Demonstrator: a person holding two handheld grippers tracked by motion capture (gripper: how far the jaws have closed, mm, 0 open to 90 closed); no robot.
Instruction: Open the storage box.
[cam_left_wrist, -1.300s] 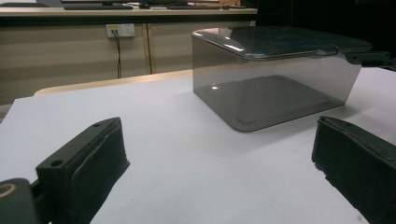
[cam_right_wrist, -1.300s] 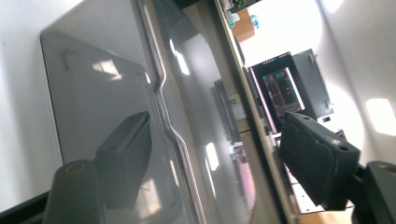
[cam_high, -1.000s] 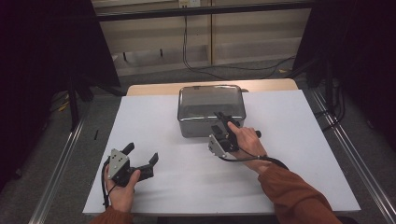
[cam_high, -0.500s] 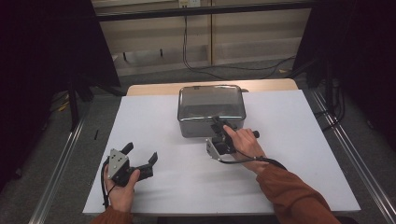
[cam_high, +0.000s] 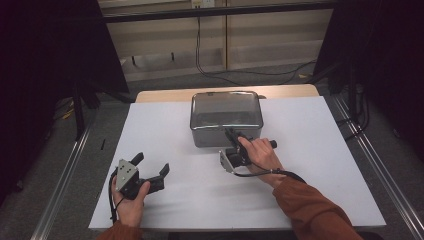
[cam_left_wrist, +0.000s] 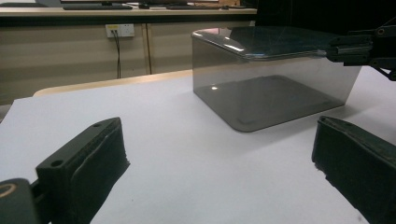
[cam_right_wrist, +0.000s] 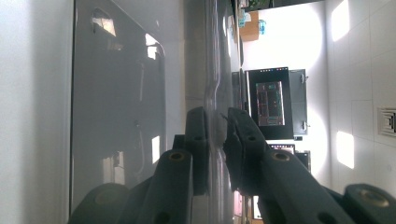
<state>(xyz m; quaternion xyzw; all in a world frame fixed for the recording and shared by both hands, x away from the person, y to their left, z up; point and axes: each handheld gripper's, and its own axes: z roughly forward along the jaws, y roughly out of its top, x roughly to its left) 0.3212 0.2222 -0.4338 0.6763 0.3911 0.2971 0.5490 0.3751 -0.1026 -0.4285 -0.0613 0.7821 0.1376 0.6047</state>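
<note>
Judging by the right gripper (cam_high: 231, 134), whose jaws have just been closing onto the lid (cam_high: 226, 108) of the box (cam_high: 225, 136) (near edge pinched), the grasp seems made, lifting remains, and the left gripper (cam_high: 151, 169) is held wide apart.

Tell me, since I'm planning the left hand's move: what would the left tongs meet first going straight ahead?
Probably the smoky clear box: it sits ahead of the open left tongs, slightly right, with bare white table between. Depth is unclear.

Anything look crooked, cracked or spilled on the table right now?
Nothing stands out. The clear box sits square on the white sheet, its lid flat. The right gripper has just closed onto the lid's near edge; the left gripper rests open, apart.
</note>
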